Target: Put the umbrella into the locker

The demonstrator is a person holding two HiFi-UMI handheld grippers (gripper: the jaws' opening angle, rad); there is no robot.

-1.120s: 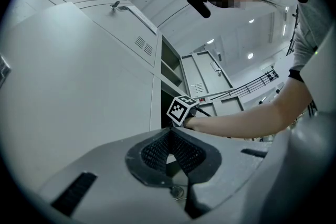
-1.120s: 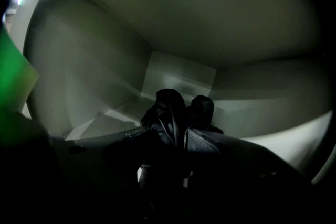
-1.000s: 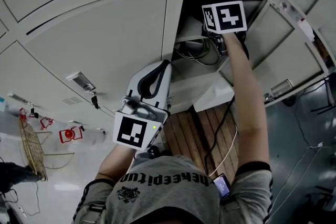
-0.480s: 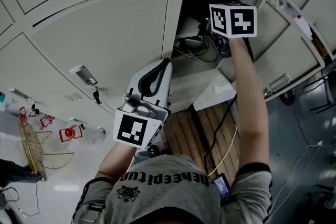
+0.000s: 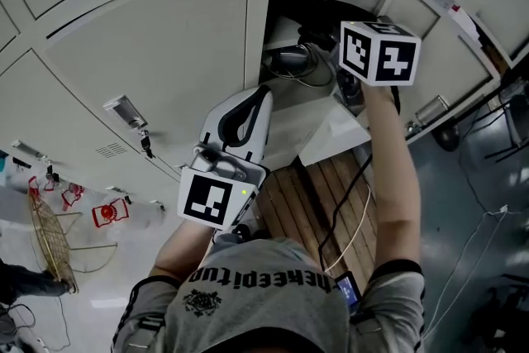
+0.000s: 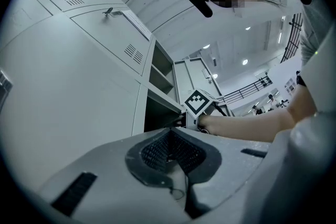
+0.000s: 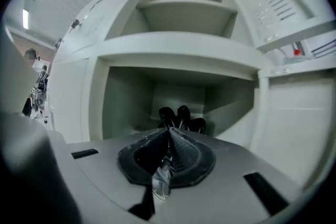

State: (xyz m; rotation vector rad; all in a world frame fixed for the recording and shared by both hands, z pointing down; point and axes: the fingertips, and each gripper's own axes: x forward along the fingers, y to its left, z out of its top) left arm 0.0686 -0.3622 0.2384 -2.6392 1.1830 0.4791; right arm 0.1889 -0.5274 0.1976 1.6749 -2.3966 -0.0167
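Umbrella (image 7: 181, 117): one, black and folded, lying at the back of the lower open compartment of the locker (image 7: 178, 47), near the middle of its back wall, with bare floor on either side and in front of it. Two compartments stand open, one above the other; the upper one shows a single shelf. There are two grippers. The right gripper (image 7: 169, 131) sits before the lower compartment's front edge, apart from the umbrella; its jaws have just been closing and are now clenched, with no part of the umbrella between them. The left gripper (image 6: 170, 131) is also clenched and empty, facing the closed doors beside the opening.
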